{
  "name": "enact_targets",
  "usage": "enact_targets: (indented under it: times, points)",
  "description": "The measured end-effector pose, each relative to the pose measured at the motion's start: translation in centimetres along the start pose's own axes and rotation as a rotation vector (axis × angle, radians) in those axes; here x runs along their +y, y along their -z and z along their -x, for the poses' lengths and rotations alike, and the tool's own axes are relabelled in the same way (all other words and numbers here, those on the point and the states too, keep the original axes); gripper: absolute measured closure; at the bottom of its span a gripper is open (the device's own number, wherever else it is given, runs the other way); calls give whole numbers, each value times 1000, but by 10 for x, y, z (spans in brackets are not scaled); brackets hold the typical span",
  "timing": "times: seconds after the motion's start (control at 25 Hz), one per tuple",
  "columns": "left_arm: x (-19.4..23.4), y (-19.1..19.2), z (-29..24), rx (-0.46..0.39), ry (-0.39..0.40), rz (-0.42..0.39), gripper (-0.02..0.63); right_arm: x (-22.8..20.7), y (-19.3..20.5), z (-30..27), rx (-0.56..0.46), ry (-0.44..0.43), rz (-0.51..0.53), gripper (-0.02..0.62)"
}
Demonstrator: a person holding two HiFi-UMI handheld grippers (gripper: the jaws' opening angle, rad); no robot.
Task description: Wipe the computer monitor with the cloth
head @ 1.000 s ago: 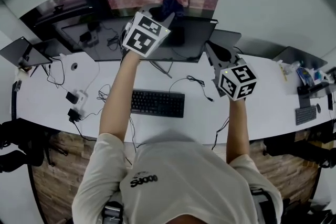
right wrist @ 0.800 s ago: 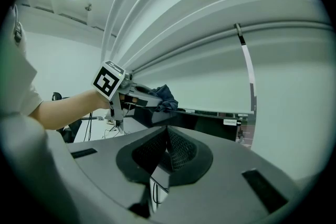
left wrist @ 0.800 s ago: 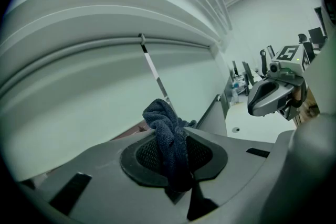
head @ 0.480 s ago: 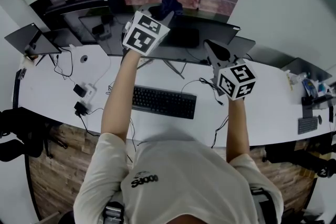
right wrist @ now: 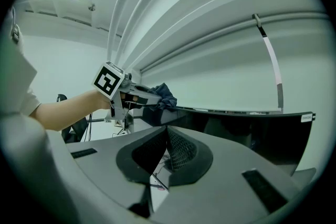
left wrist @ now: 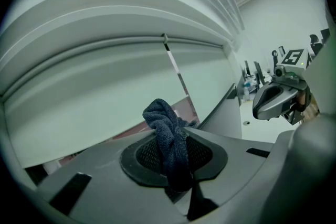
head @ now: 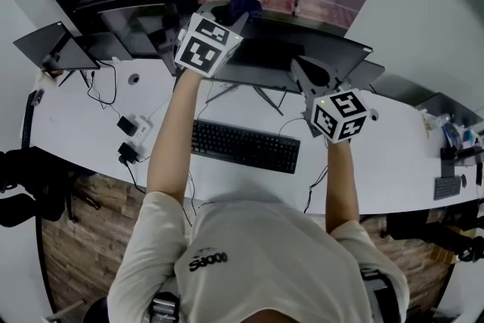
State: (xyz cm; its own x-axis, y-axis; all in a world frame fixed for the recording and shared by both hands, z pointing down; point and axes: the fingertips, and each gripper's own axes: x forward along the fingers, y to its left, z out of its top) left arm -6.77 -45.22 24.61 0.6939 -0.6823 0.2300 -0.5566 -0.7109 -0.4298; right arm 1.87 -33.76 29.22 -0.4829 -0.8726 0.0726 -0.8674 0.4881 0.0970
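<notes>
Jaws of left gripper [left wrist: 177, 140] tight around cloth [left wrist: 161, 114]

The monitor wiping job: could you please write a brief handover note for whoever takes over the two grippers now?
Left gripper: shut on the dark cloth, held at the top edge of the monitor.
Right gripper: shut, empty, raised in front of the monitor.
Done: cloth is gripped and at the monitor; how much is already wiped cannot be told.
Left: wipe across the screen.
</notes>
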Motion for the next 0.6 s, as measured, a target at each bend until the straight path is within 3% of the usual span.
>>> enact_targets:
  times: [0.6]
  points:
    - [87,57,54,15,-68,-28,523,69,-3,-84,-12,-41,-15,590]
